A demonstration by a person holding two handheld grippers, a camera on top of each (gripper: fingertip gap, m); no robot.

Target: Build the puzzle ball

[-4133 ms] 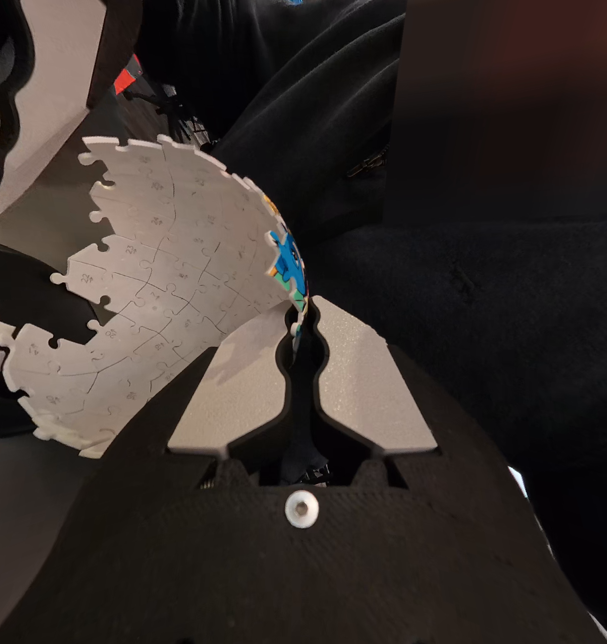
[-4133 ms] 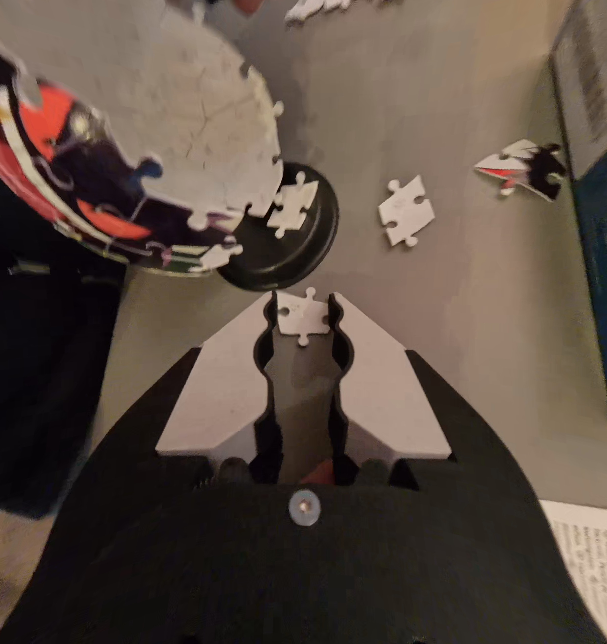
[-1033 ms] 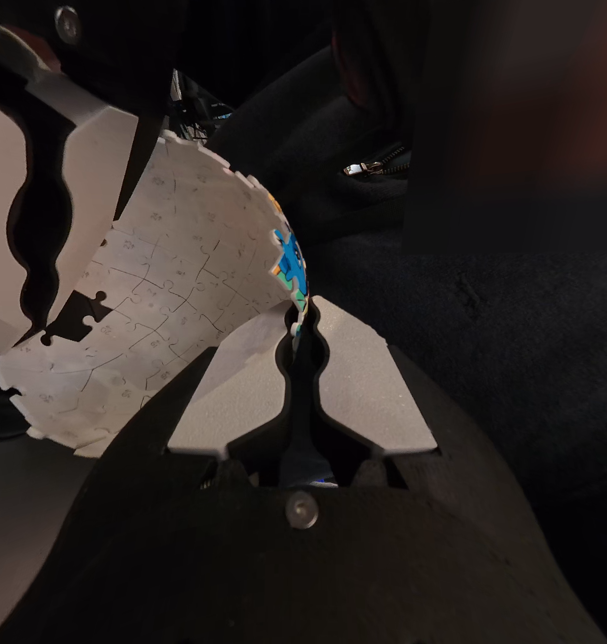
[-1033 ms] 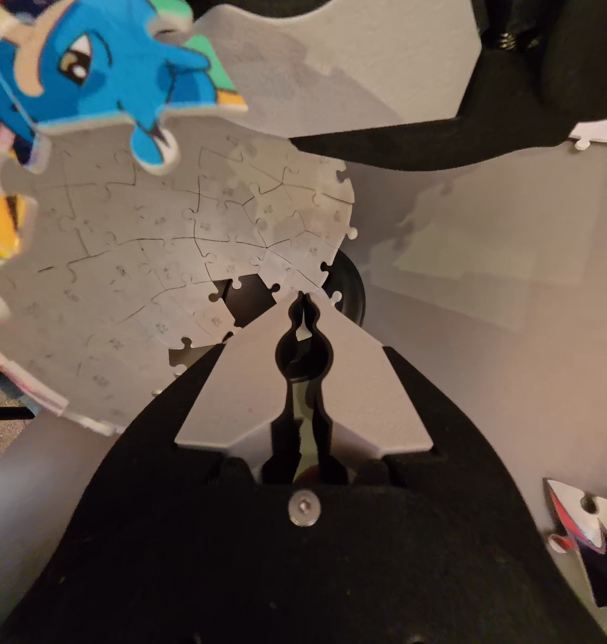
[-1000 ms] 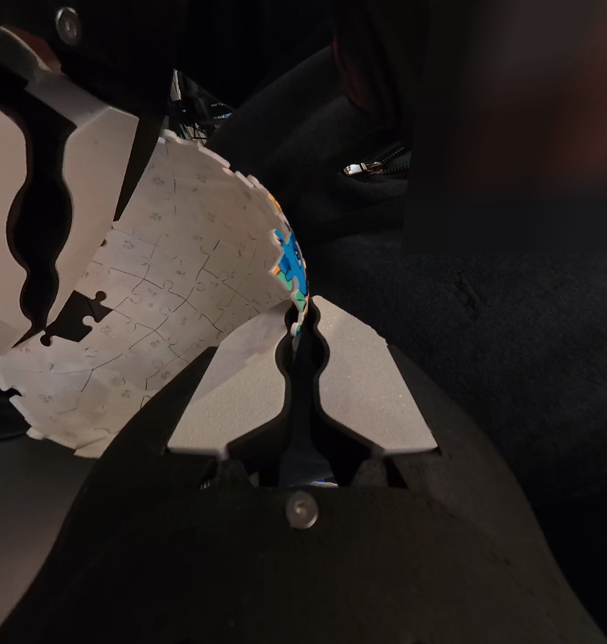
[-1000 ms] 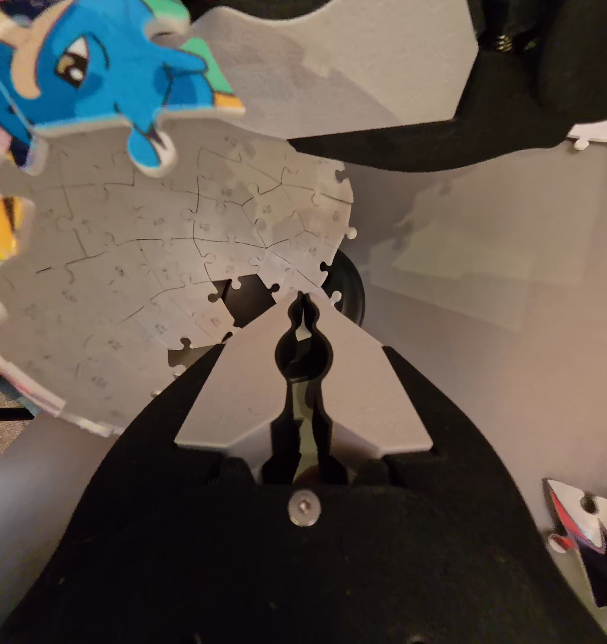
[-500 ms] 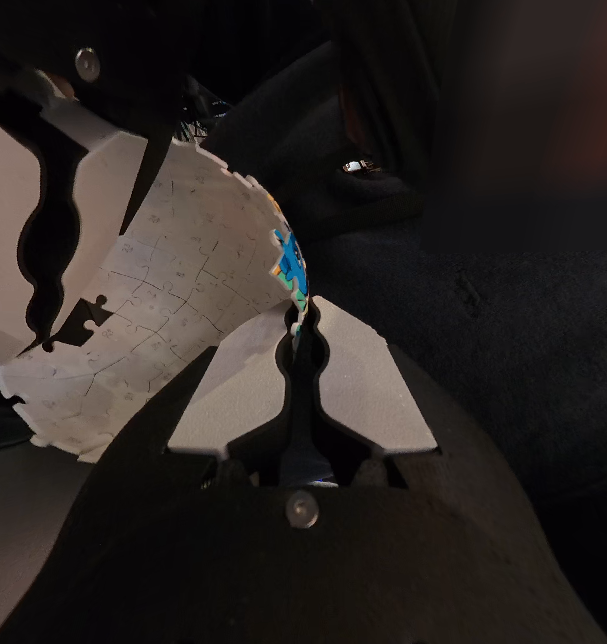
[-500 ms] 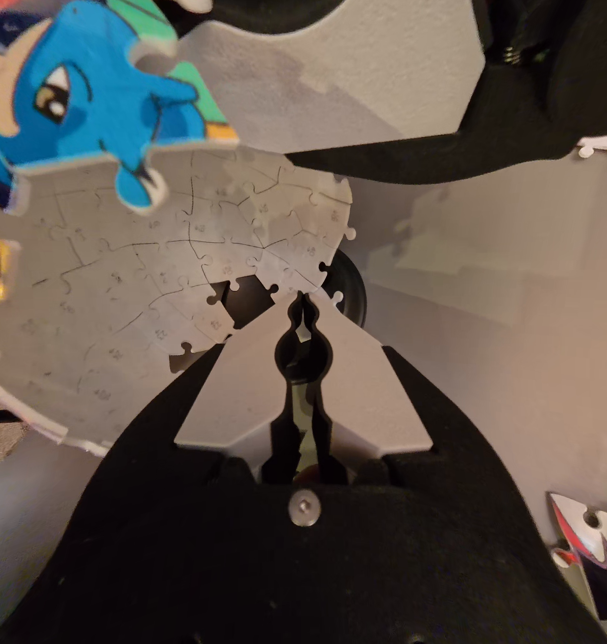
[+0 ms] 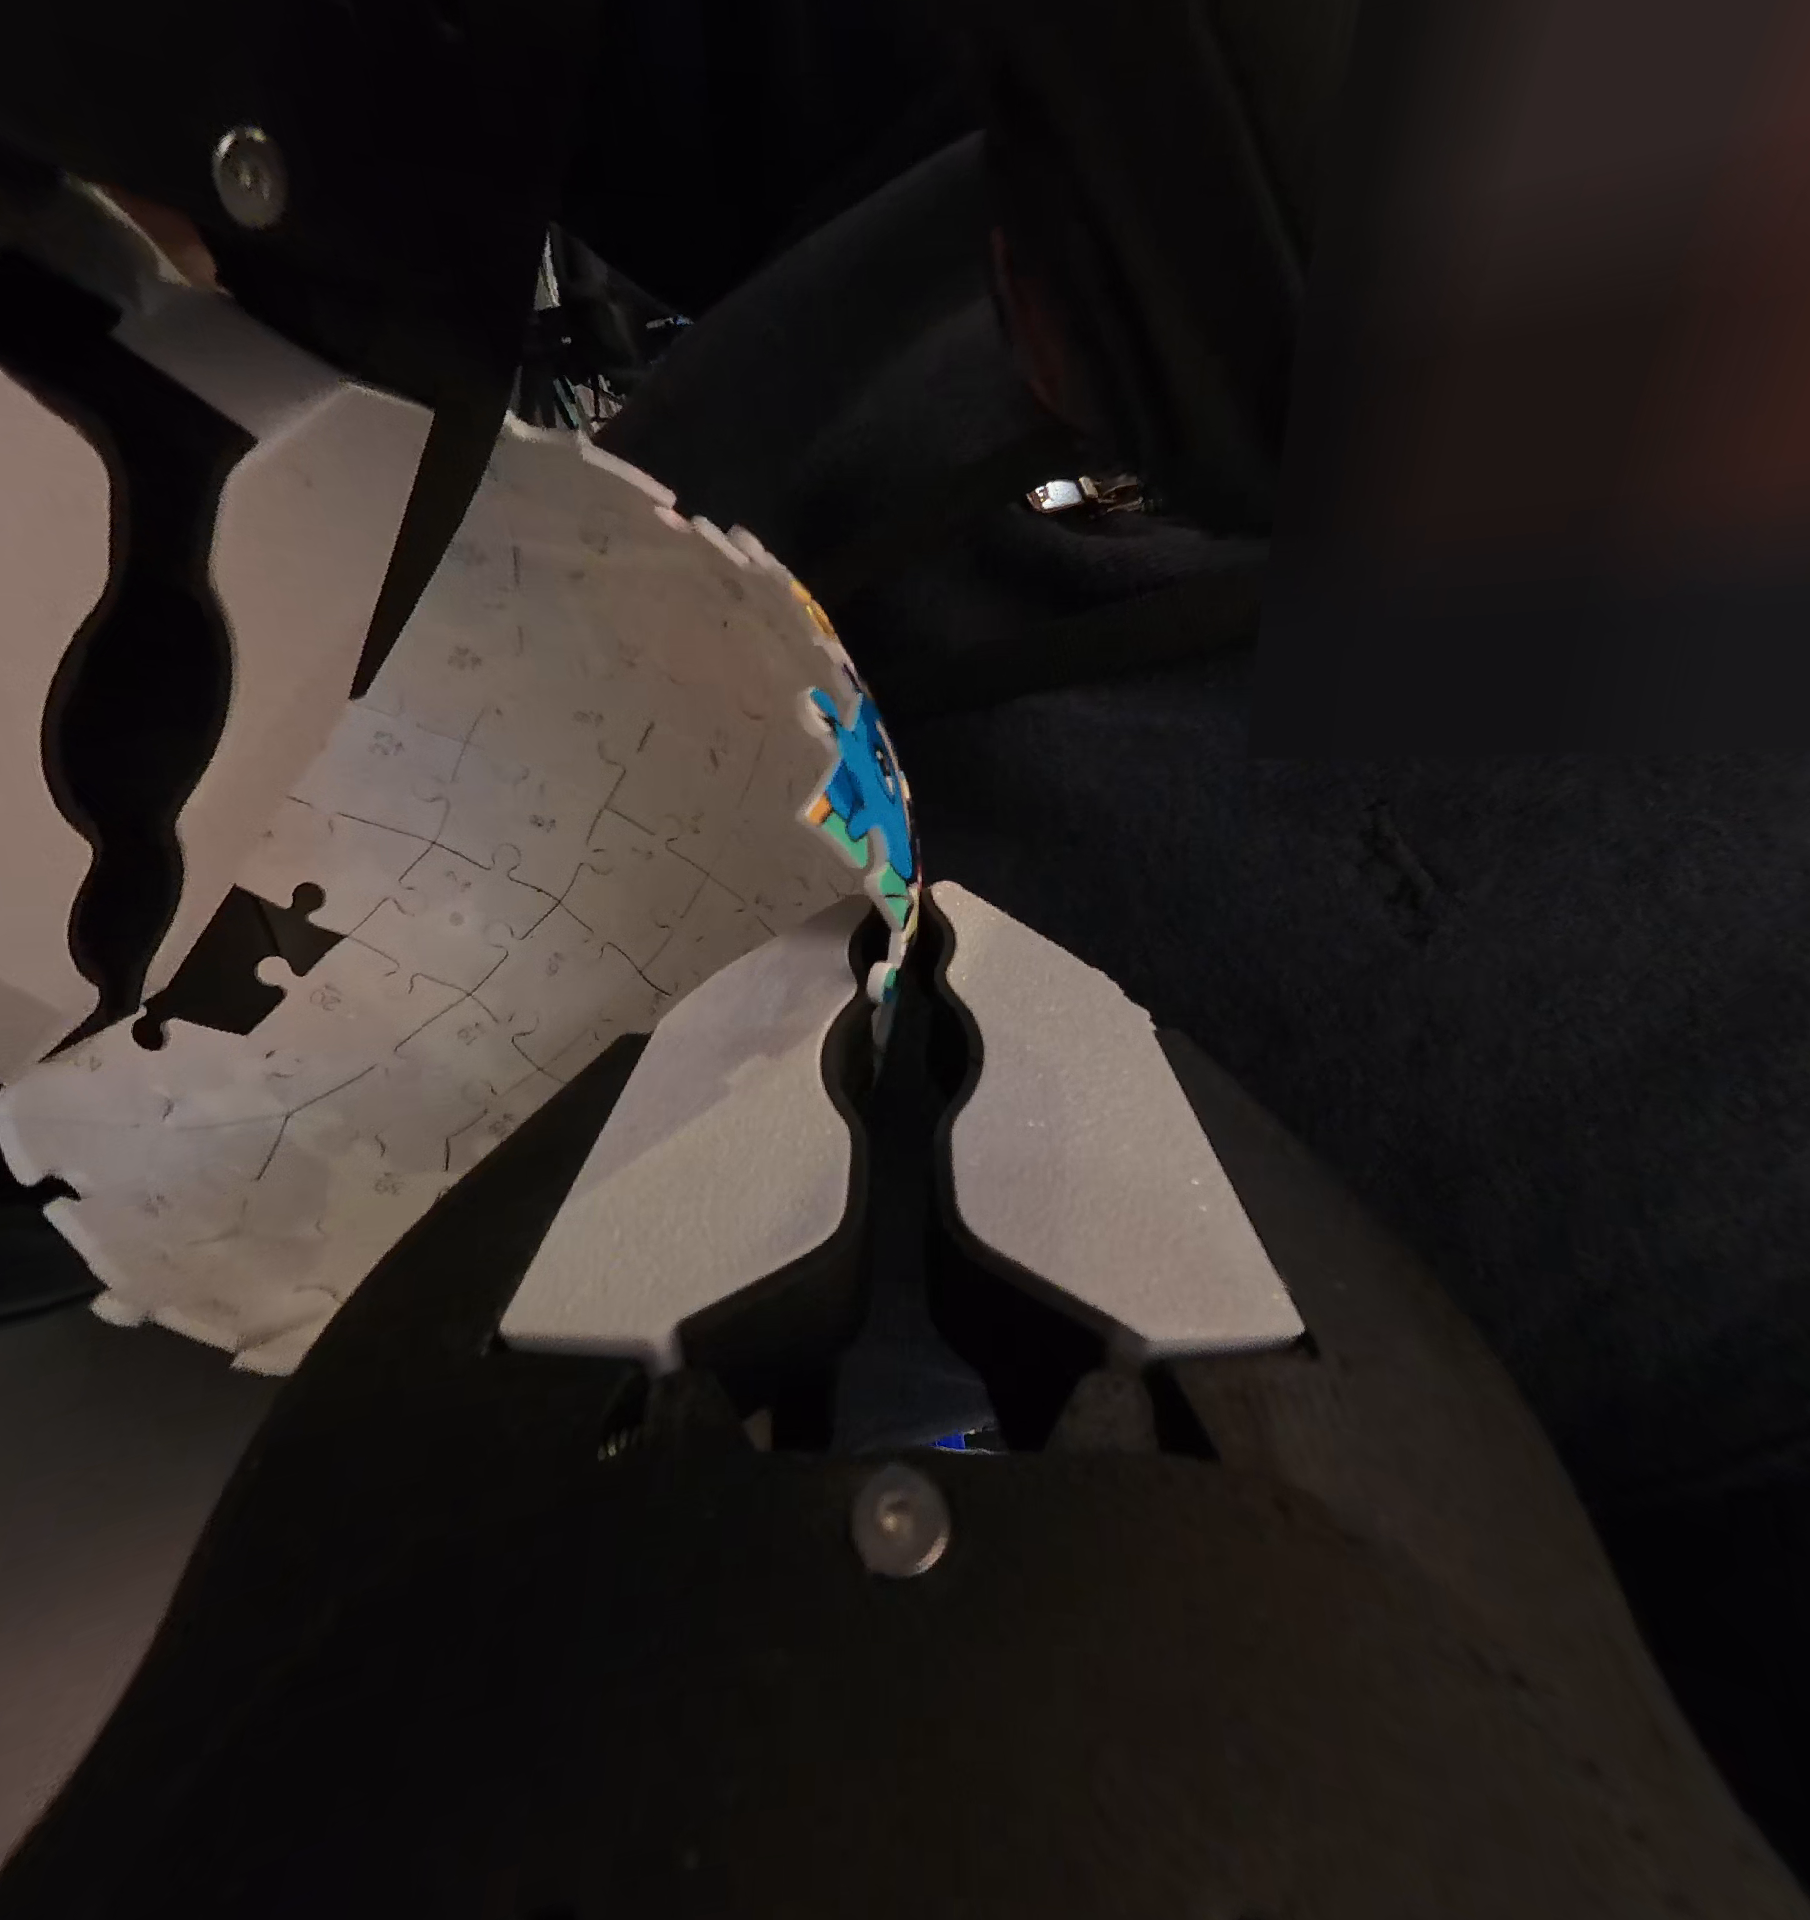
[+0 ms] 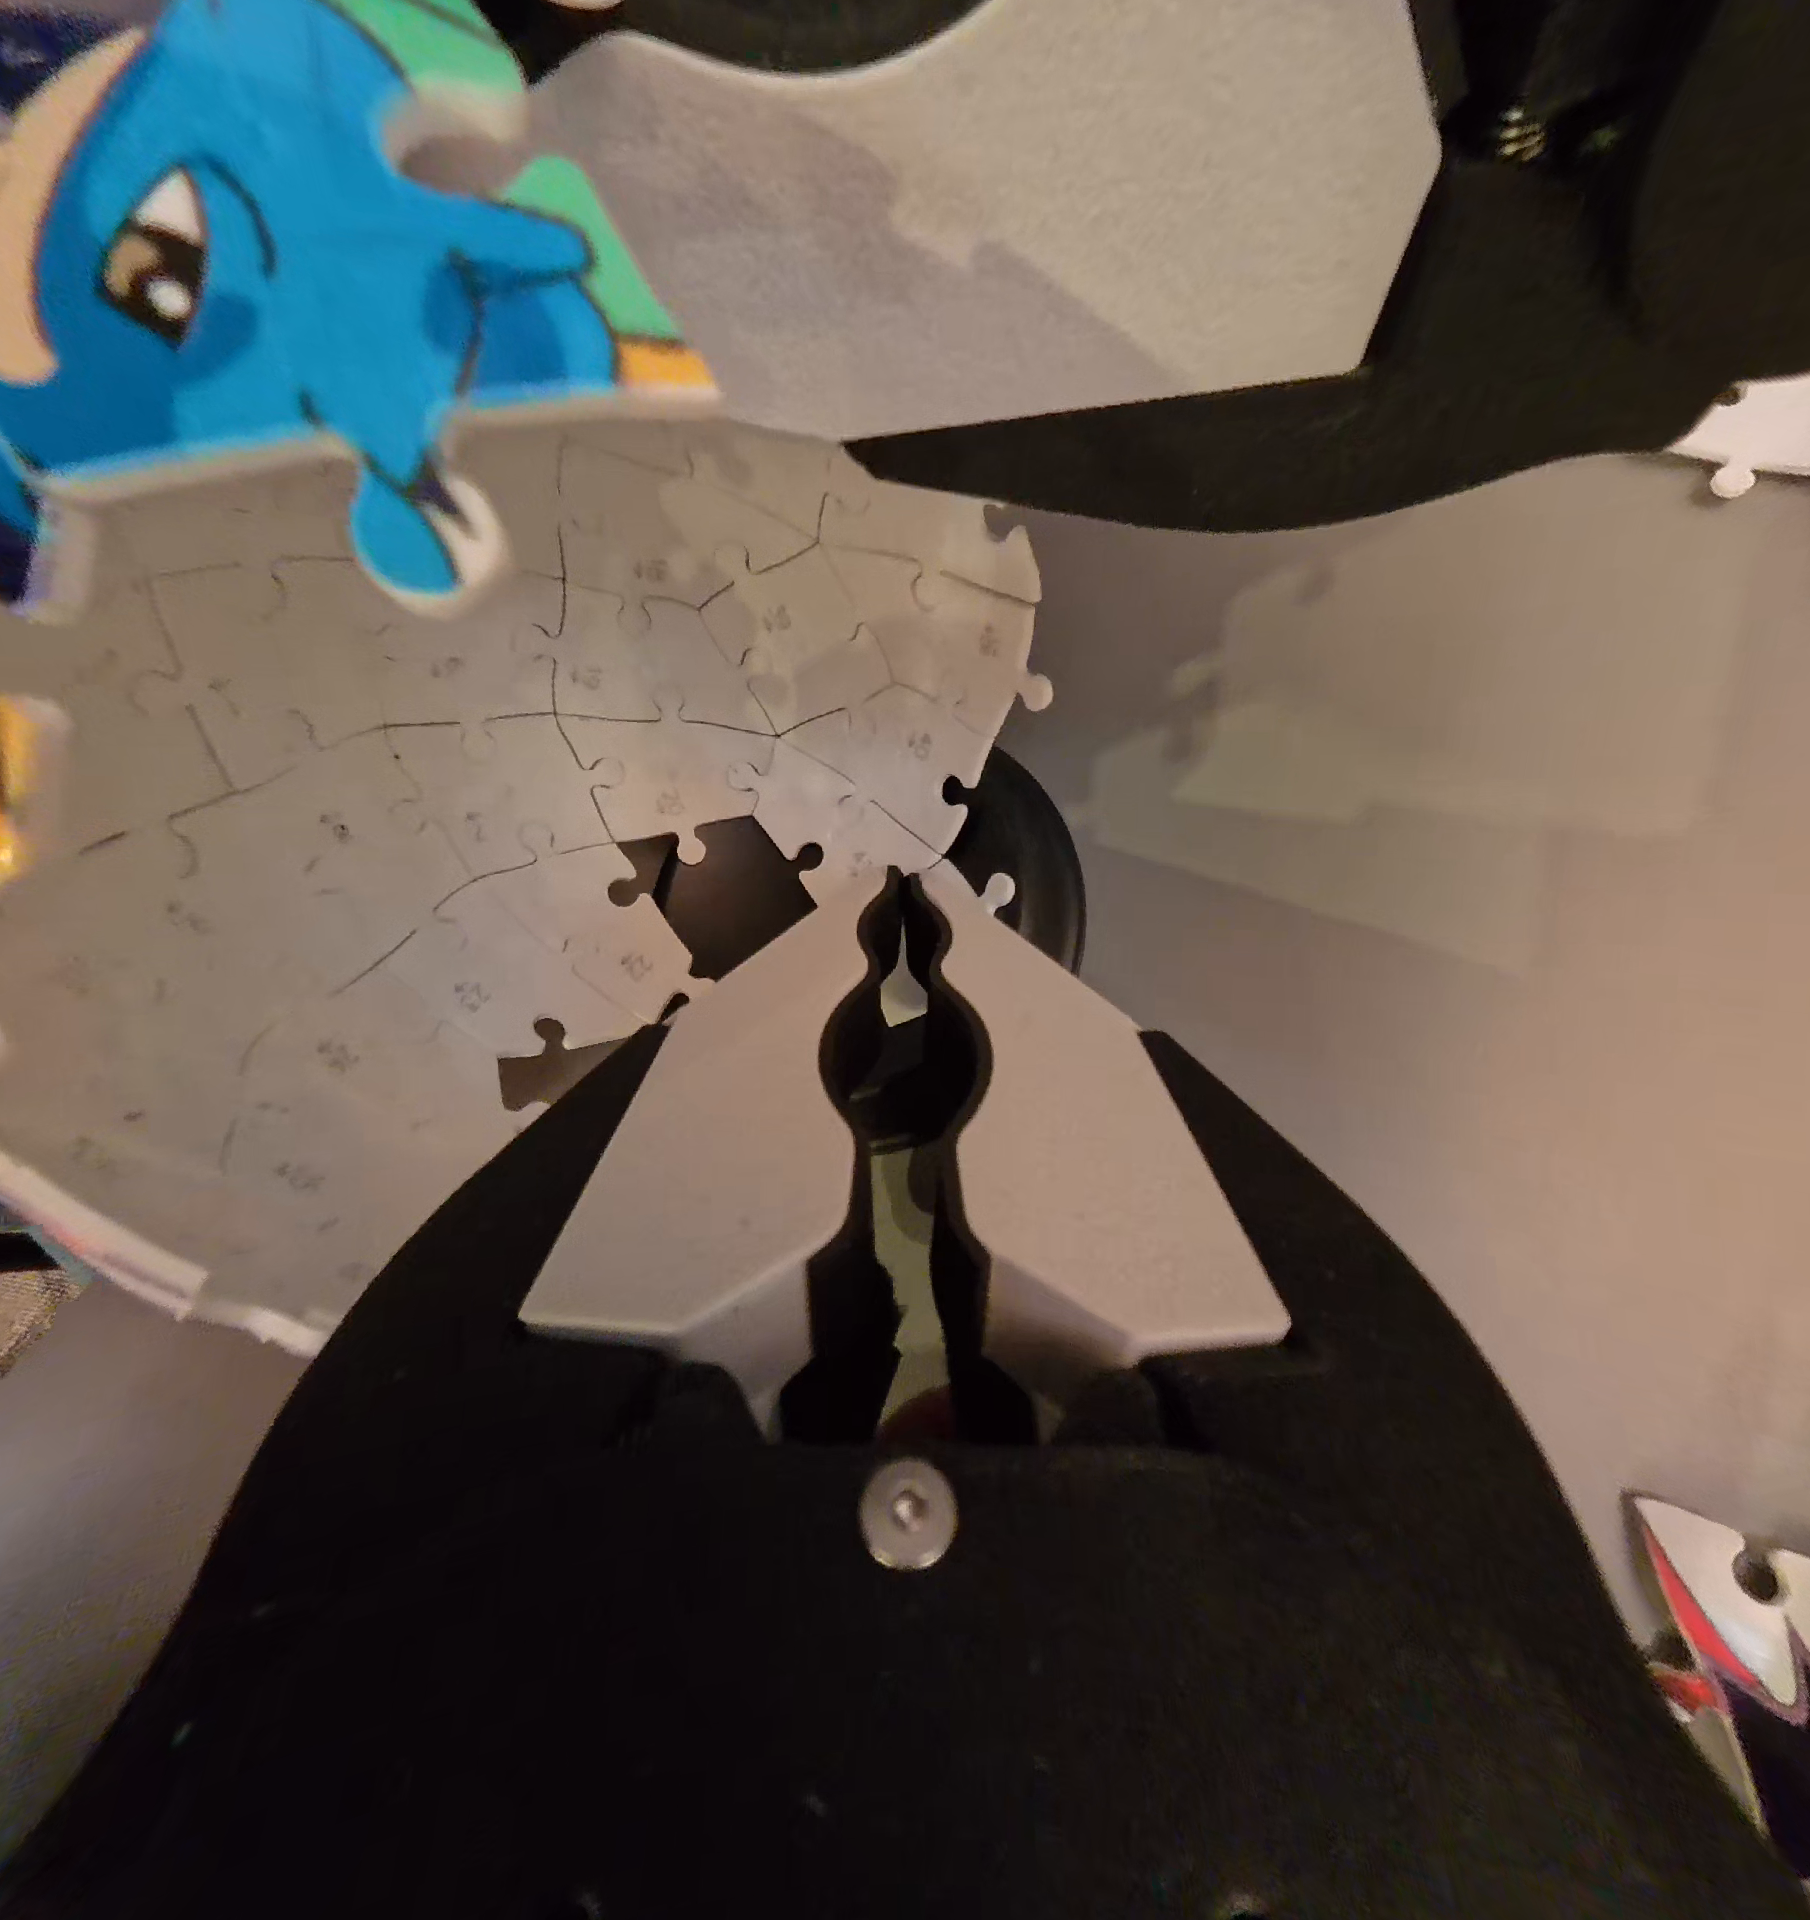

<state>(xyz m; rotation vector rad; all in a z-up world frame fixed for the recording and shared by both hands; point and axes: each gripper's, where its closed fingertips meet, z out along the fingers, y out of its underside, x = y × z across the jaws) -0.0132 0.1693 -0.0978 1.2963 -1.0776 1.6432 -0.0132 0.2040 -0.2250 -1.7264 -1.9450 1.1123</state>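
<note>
The half-built puzzle ball (image 9: 527, 831) is a curved shell with a white inside and a blue cartoon print on its rim. My left gripper (image 9: 899, 935) is shut on that rim and holds the shell up. In the right wrist view the shell (image 10: 413, 790) fills the left side, with a piece-shaped hole (image 10: 740, 894) near its lower edge. My right gripper (image 10: 906, 883) is shut on a white puzzle piece (image 10: 901, 1000) seen edge-on, with its tips at the shell's edge just right of the hole. In the left wrist view the right gripper (image 9: 116, 1013) is at the far left.
A black round stand (image 10: 1041, 862) sits on the grey table behind the shell. Loose printed pieces lie at the lower right (image 10: 1774, 1662) and the upper right (image 10: 1794, 436). One finger (image 10: 984, 208) of the left gripper spans the top. A person's dark clothing (image 9: 1400, 935) fills the right of the left wrist view. My hands' fingertips stand some 12 cm from each other.
Over the last second the shell has shifted slightly left and nearer in the right wrist view. The right gripper stays at the edge by the hole. Both grips are unchanged.
</note>
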